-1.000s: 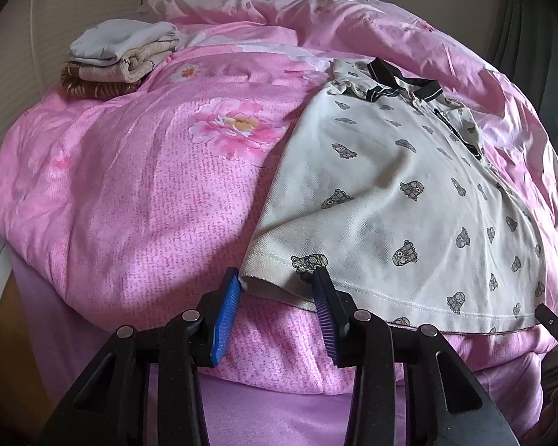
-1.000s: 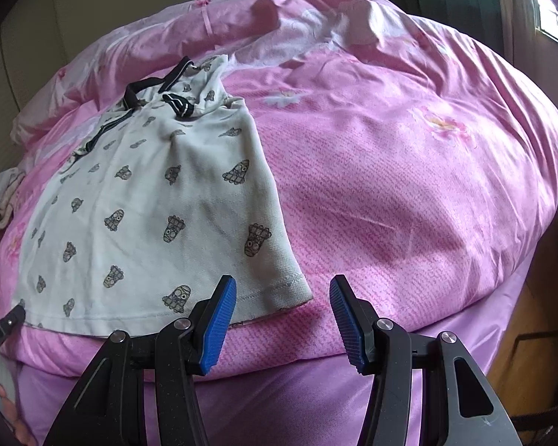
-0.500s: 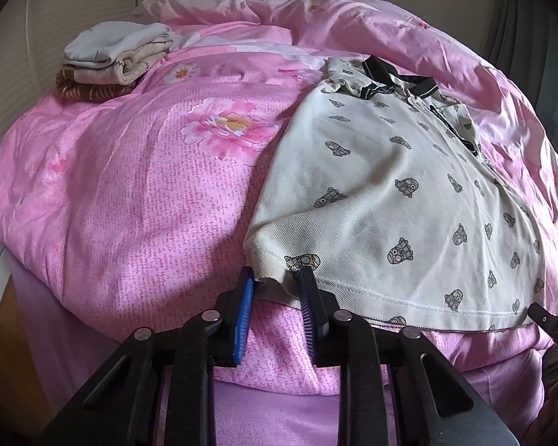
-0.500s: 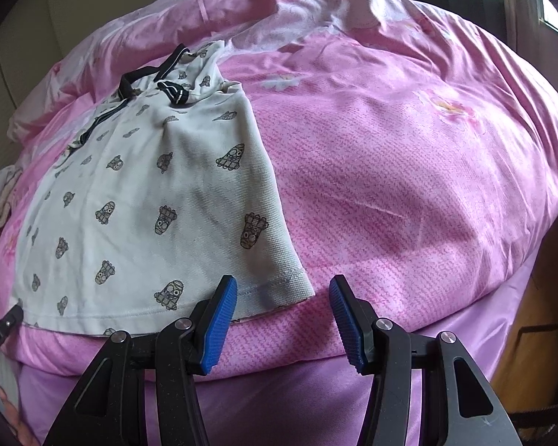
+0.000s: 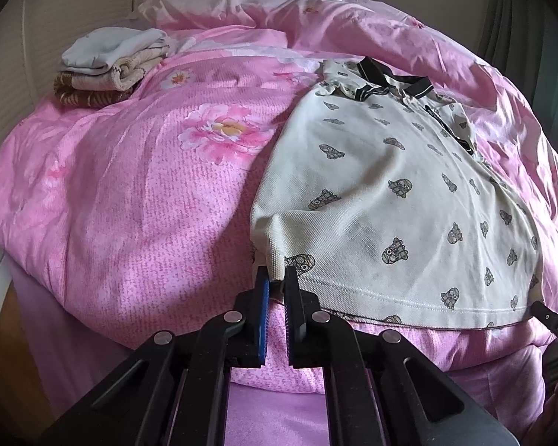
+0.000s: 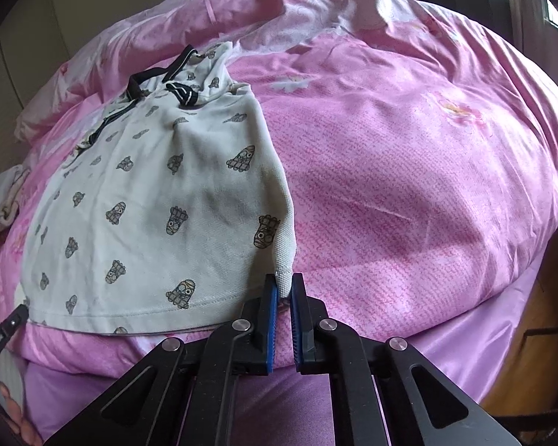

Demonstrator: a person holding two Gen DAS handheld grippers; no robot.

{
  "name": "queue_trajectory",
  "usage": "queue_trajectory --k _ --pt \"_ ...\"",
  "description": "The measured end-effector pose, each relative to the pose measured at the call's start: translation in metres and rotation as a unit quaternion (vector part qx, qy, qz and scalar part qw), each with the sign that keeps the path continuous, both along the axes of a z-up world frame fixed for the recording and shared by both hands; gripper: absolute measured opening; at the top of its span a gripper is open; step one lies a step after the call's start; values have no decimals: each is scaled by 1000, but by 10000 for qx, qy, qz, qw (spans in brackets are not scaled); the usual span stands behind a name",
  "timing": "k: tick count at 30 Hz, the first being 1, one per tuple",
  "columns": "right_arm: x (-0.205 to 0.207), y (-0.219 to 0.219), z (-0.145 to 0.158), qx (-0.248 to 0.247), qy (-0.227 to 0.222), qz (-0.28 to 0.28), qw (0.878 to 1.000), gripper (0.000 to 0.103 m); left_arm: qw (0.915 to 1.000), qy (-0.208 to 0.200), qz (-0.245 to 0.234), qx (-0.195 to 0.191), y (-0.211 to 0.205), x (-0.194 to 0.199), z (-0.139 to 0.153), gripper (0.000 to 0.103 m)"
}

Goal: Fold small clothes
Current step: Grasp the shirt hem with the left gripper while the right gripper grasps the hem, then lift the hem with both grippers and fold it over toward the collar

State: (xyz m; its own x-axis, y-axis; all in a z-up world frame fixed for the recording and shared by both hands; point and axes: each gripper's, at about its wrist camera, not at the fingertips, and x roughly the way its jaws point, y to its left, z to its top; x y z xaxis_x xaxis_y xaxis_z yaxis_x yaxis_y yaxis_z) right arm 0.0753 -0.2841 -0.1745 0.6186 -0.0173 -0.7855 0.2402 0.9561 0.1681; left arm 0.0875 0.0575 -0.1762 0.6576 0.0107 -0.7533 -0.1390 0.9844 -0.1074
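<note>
A small white polo shirt (image 5: 390, 200) with grey cartoon prints and a black collar lies spread on the pink quilt, collar at the far end. My left gripper (image 5: 276, 278) is shut on the shirt's near left hem corner, which is bunched up between the blue pads. My right gripper (image 6: 284, 284) is shut on the shirt's (image 6: 160, 200) near right hem corner. The hem between the two corners hangs along the quilt's front edge.
The pink floral quilt (image 5: 130, 200) covers the whole bed and bulges in the middle. A stack of folded clothes (image 5: 108, 67) sits at the far left corner. The other gripper's tip (image 5: 550, 319) shows at the right edge. Wooden floor (image 6: 532, 334) lies beyond the bed's right side.
Both grippers closed from wide open onto the two near hem corners of the shirt. The corners have bunched up and lifted slightly off the quilt.
</note>
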Motion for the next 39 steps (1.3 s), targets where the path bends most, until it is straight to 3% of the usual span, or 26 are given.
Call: queue_trajectory --k 22,39 --pt "-5 -8 46 155 -687 -24 9975 7 9992 -390 -42 -51 3 -2 41 8" --pt "6 -7 84 154 -1094 116 9938 7 9981 -605 -101 -74 3 18 72 8"
